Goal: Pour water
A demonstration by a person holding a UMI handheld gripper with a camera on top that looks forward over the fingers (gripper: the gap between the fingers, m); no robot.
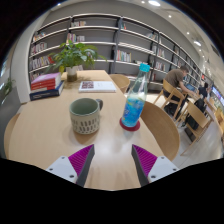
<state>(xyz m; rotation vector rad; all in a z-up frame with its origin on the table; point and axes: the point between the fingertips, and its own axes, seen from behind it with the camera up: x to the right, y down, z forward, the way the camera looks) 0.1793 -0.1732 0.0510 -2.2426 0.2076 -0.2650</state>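
Note:
A clear plastic water bottle (134, 100) with a blue cap stands upright on the round wooden table (50, 140), on a red coaster, ahead and to the right of the fingers. A grey-green mug (86, 116) with a handle on its left stands ahead and slightly to the left. My gripper (113, 163) is open and empty, its two purple pads spread apart over bare tabletop. Both objects lie beyond the fingertips, with a gap of table between.
A potted plant (70, 55) stands at the far side of the table, a stack of books (45, 86) at the far left, and an open magazine (97, 86) behind the mug. Wooden chairs (170, 98) and people sit to the right. Bookshelves (120, 40) line the back wall.

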